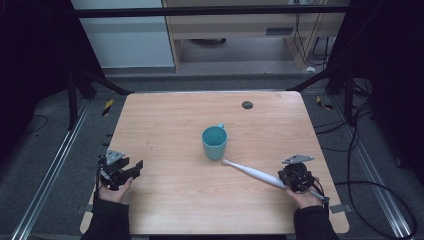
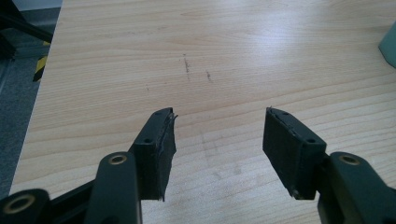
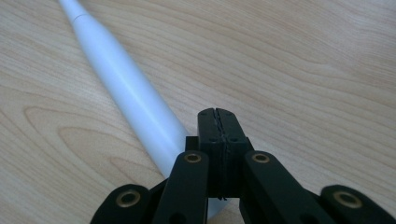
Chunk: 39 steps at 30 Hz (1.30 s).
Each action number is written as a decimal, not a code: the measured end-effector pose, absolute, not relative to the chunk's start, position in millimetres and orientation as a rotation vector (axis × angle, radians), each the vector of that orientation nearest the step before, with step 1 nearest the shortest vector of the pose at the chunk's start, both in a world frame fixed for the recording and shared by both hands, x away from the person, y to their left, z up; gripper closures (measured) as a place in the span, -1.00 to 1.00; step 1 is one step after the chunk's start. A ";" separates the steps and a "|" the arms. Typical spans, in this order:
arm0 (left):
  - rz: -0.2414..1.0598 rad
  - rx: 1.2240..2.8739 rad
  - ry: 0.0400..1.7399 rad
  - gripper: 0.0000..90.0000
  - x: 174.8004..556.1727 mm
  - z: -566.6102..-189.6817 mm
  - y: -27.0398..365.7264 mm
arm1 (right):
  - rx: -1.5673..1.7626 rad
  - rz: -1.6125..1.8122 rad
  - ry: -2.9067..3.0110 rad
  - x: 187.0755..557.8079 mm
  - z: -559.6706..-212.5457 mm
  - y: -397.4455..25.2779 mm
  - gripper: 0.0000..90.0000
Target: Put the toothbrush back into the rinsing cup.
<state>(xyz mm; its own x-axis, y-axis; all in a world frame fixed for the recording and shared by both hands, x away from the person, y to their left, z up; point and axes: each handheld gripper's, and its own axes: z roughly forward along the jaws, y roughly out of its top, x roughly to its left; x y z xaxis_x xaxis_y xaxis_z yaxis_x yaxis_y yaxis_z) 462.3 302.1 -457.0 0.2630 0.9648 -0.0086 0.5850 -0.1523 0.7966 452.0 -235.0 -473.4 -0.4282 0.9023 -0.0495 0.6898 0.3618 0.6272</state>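
Wooden table (image 1: pixel 170 120) on grey floor (image 1: pixel 45 160), pale cabinet (image 1: pixel 240 25) behind.

Toothbrush (image 3: pixel 135 100) glossy plastic (probably); table (image 1: pixel 170 125) matt wood grain.

White, slender, tapered plastic electric toothbrush (image 1: pixel 252 173) lies flat on the light wooden tabletop (image 1: pixel 175 125), at the near right part of it. Its long axis runs diagonally: narrow brush head points toward the table centre, thick handle end toward the near right edge. Head tip rests just beside the base of the teal plastic cup (image 1: pixel 215 142), which stands upright, mouth open, small handle on its far side.
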 end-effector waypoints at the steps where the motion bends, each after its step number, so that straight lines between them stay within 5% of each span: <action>1: 0.688 1.834 1.410 -0.04 462.3 -457.2 302.3 | 1.395 0.751 2.245 451.3 -473.5 -234.9 1.00; 39: 0.695 1.835 1.414 -0.04 462.3 -456.1 302.7 | 1.389 0.792 2.275 432.6 -472.6 -230.8 1.00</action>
